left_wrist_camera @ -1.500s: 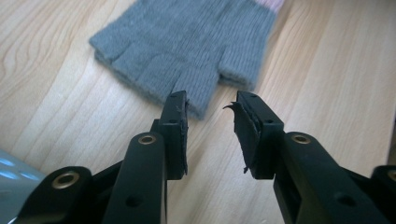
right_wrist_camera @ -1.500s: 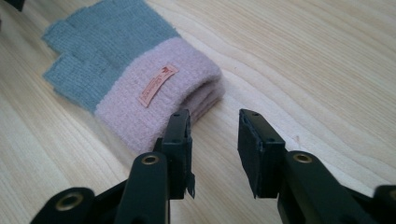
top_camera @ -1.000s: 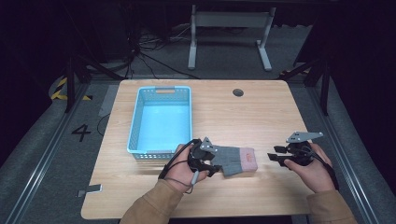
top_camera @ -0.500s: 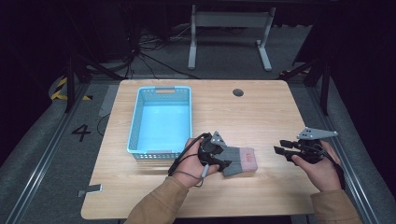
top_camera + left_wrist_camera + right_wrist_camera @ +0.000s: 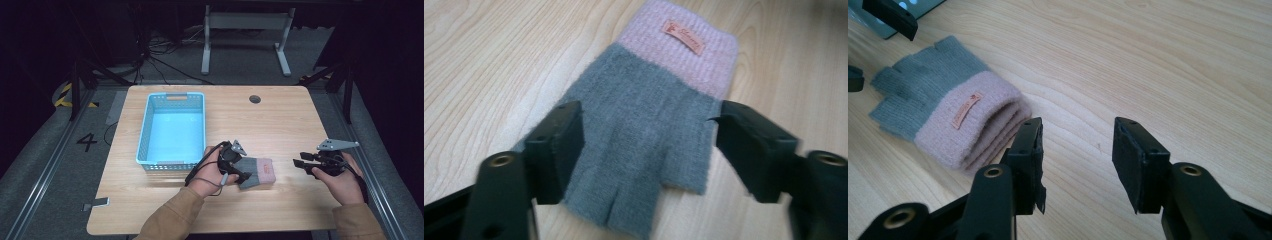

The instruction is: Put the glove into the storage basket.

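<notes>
A fingerless knit glove (image 5: 259, 170), grey with a pink cuff and a small label, lies flat on the wooden table (image 5: 280, 120), its cuff toward the right. My left gripper (image 5: 244, 165) hovers over its finger end. In the left gripper view the glove (image 5: 644, 125) lies between the jaws of the left gripper (image 5: 650, 117), which have just been opening and do not press on it. My right gripper (image 5: 300, 165) is a short way right of the cuff. The jaws of the right gripper (image 5: 1078, 132) have just been opening over bare wood, beside the glove (image 5: 943, 115).
A light blue plastic basket (image 5: 142, 135) stands on the table's left half, just left of my left hand. A round cable hole (image 5: 255, 99) sits near the far edge. Beyond the table a metal stand (image 5: 245, 30) rests on the dark floor.
My left gripper has shifted right and down over the glove's finger end, and its jaws stand wider apart. The glove lies where it was. The right hand has hardly moved.
</notes>
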The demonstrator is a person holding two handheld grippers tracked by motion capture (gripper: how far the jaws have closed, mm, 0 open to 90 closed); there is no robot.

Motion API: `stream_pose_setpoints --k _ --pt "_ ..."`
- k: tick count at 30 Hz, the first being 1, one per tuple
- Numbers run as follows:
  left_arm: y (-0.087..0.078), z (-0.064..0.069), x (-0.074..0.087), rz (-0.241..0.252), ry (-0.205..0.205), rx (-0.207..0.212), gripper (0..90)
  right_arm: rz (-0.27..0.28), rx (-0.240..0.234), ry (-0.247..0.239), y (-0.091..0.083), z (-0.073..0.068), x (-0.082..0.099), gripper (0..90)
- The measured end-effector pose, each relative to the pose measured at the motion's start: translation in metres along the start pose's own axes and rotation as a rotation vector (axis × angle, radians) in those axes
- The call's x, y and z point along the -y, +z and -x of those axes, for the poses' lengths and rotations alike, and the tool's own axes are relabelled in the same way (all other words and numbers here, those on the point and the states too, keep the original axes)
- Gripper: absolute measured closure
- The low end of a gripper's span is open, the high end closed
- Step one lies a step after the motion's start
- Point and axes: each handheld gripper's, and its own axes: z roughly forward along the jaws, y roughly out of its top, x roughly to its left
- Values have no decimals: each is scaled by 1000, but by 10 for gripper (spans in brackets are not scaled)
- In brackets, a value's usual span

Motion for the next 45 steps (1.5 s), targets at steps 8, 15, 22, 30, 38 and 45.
stream_pose_setpoints --k 8,15,22,30,38,45 --pt "11 0 -1 -4 1 -6 202 -13 -3 6 3 1 4 565" --pt "23 0 -1 -11 6 -10 209 -16 0 12 2 1 7 564" --pt "34 0 1 -58 39 -18 197 -12 -6 14 1 2 9 547" --pt "38 0 2 -56 75 -46 173 -4 -63 16 3 -1 10 536" --pt "40 -2 4 -61 71 -70 146 6 -86 18 3 -1 9 519" --pt "43 -1 5 -56 73 -74 128 -11 -82 12 5 -1 9 507"
